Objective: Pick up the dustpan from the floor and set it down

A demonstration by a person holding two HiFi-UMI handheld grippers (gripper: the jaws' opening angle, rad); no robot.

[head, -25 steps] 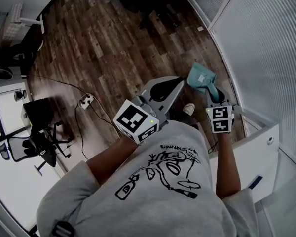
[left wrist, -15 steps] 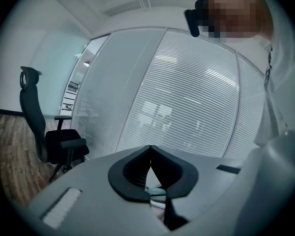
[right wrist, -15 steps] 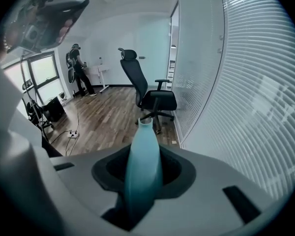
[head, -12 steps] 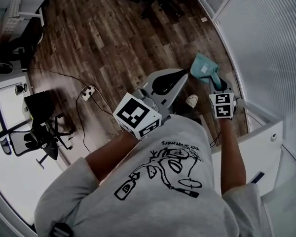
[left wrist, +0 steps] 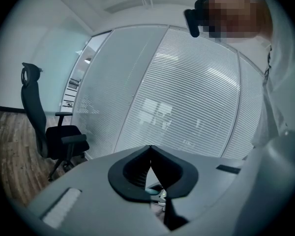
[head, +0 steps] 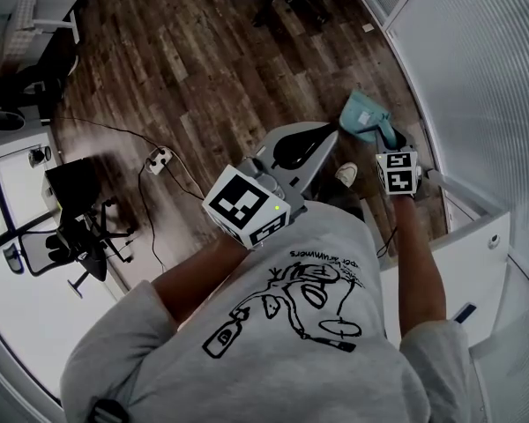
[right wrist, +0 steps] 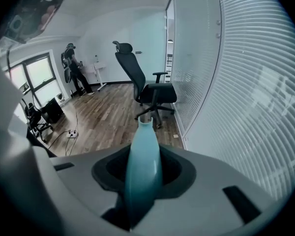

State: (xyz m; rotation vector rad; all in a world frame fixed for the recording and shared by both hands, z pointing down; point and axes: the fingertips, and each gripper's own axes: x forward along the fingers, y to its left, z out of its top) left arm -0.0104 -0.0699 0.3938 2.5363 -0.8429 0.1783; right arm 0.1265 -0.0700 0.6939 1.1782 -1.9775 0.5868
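The teal dustpan (head: 363, 117) hangs over the wood floor near the glass wall, pan end away from me. My right gripper (head: 390, 141) is shut on its handle. In the right gripper view the teal handle (right wrist: 143, 156) runs straight out between the dark pads, tilted down toward the floor. My left gripper (head: 304, 144) is held in front of my chest, left of the dustpan and apart from it. In the left gripper view its jaws (left wrist: 150, 168) meet with nothing between them.
A glass wall with blinds (head: 476, 77) runs along the right. A black office chair (right wrist: 147, 90) stands by it further on. A power strip with cable (head: 159, 159) lies on the floor at left. My shoe (head: 346, 174) and a white cabinet (head: 458, 263) are close by.
My right gripper has sunk toward the floor with the dustpan still in it. The left gripper has stayed where it was.
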